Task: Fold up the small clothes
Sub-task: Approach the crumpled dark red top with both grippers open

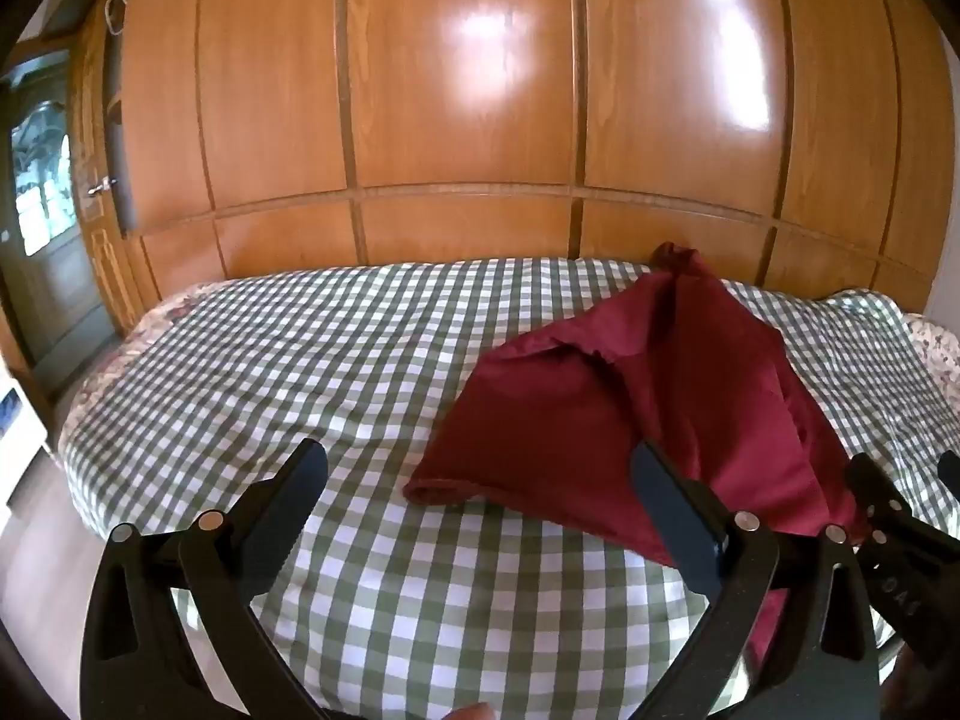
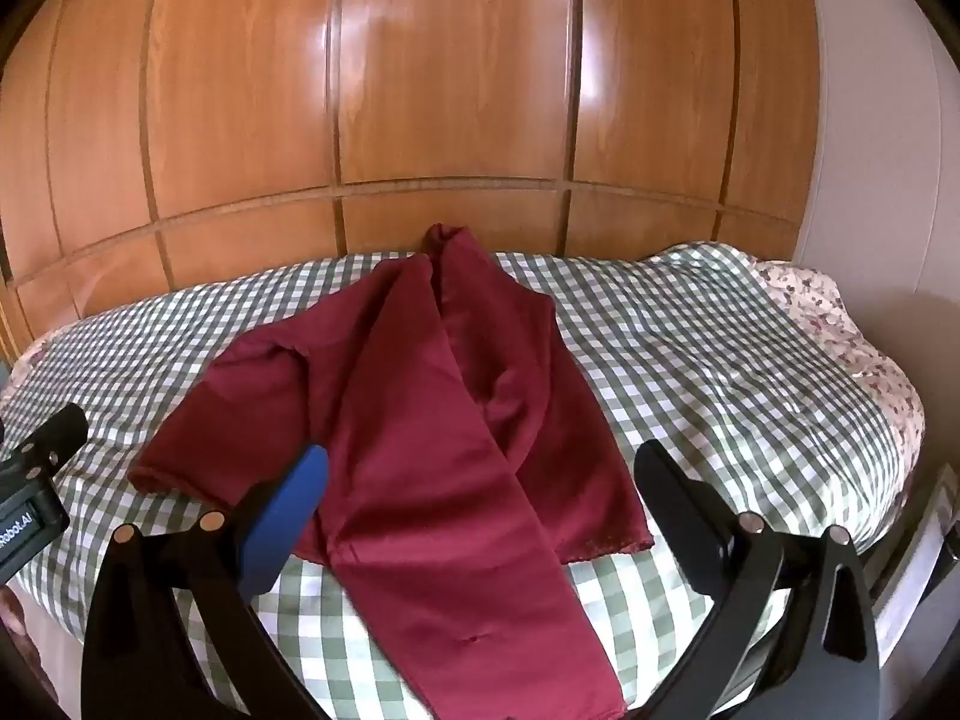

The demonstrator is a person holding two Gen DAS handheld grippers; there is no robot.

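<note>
Both grippers hover wide open above a bed, nothing between their jaws: the left gripper [image 1: 480, 468] over bare checked cloth at the near-left edge of a garment, the right gripper [image 2: 480, 468] directly over it. One dark red garment [image 2: 432, 396] lies crumpled on the green-and-white checked bedspread [image 2: 690, 360], stretching from the far edge of the bed, where a bunched end [image 2: 447, 237] rises against the wardrobe, down to the near edge. One sleeve [image 2: 198, 438] spreads left, its cuff flat on the checks; a hemmed corner [image 2: 624, 540] reaches right, just short of the right gripper's right finger. In the left wrist view the garment [image 1: 600, 396] fills the right half of the bed, and the right gripper [image 1: 888, 516] shows at the frame's right edge, beside the cloth.

Open bedspread lies to the left of the garment and to its right. A floral sheet [image 2: 840, 324] shows past the checked cover at the bed's far-right corner. One wooden panelled wardrobe [image 1: 468, 90] closes off the far side; one door [image 1: 54, 192] with a glass pane stands at far left. White lettering on the left gripper's body [image 2: 18, 528], seen at the right wrist view's left edge, reads in part "Robot.AI".
</note>
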